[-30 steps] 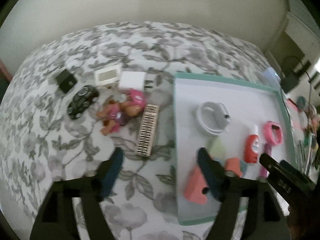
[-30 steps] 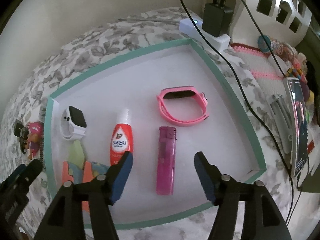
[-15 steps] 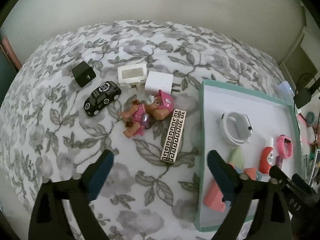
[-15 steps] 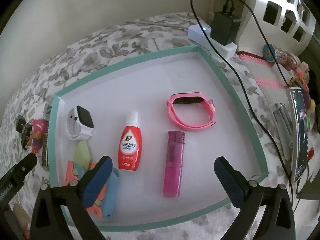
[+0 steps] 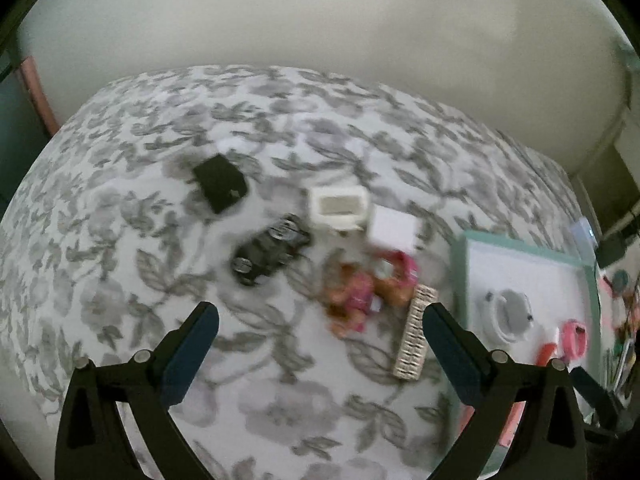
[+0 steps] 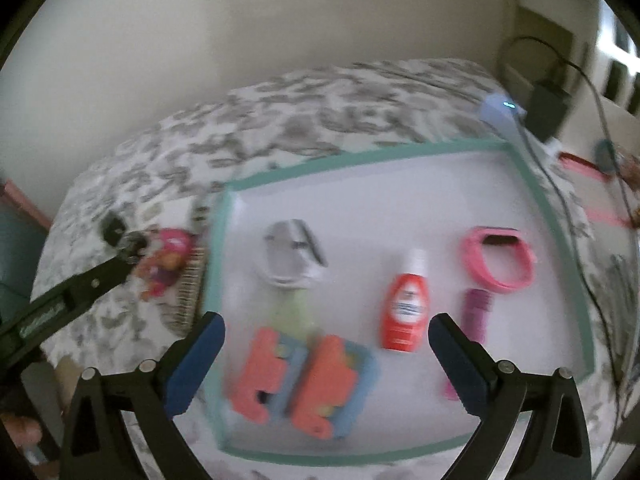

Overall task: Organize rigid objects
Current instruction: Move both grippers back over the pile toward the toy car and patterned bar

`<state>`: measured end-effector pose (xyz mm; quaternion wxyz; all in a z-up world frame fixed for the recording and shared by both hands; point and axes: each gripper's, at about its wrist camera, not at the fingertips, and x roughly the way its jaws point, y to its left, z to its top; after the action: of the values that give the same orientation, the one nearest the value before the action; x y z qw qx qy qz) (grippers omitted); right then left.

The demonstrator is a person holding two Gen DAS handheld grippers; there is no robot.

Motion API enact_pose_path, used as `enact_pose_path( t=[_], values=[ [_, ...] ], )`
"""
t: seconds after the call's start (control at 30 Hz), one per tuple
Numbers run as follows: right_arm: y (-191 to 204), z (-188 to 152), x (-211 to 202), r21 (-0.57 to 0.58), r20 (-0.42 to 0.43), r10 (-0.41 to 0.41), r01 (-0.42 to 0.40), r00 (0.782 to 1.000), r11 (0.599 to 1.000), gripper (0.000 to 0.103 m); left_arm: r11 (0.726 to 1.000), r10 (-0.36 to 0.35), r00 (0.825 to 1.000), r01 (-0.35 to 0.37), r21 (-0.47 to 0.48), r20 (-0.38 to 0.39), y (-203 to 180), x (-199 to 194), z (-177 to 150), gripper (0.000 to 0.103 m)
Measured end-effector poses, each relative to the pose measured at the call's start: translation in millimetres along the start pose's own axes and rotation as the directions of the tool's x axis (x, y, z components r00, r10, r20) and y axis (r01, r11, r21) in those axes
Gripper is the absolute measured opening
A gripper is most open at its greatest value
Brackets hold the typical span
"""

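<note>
- I am seeing one teal-rimmed tray (image 6: 532, 196) lying on the right.
- I am counting six things in it: two watches, white (image 6: 290, 256) and pink (image 6: 500, 258), one red bottle (image 6: 404, 312), one purple lighter (image 6: 476, 314), two coral pieces (image 6: 260, 372).
- On the left I am counting one toy car (image 5: 270, 250), one doll (image 5: 368, 296), one black block (image 5: 220, 188).

Both grippers have just spread their jaws wide, nothing between them. The left gripper (image 5: 320, 320) slid off the tray (image 5: 520, 246) toward the toy car (image 5: 270, 250); the right gripper (image 6: 326, 330) drifted left over the coral blocks (image 6: 296, 384).

left gripper (image 5: 320, 324) tilted downward, jaws spread wide; right gripper (image 6: 326, 330) likewise, empty
</note>
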<state>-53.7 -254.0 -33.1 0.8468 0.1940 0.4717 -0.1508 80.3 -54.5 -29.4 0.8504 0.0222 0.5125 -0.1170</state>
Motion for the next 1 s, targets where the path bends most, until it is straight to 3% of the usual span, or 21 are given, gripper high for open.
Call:
enact_pose_path(
  t=[0.3, 0.5, 0.77, 1.0],
  values=[
    [48, 11, 11, -0.035, -0.001, 0.124, -0.124, 0.992, 0.992, 0.103, 0.994, -0.001, 1.000, -0.001, -0.108, -0.018, 50, 9, 13, 0.102],
    [74, 16, 23, -0.083, -0.013, 0.126, -0.127, 0.992, 0.988, 0.103, 0.988, 0.013, 0.999, -0.019, -0.154, -0.040, 72, 14, 20, 0.102],
    [93, 23, 43, -0.116, -0.040, 0.115, -0.119, 0.993, 0.986, 0.088, 0.981, -0.017, 0.996, -0.001, -0.194, -0.093, 86, 38, 27, 0.102],
    [105, 28, 63, -0.143, -0.079, 0.108, -0.118, 0.991, 0.983, 0.082, 0.985, -0.040, 0.991, 0.017, -0.174, -0.129, 79, 59, 33, 0.102]
  ],
)
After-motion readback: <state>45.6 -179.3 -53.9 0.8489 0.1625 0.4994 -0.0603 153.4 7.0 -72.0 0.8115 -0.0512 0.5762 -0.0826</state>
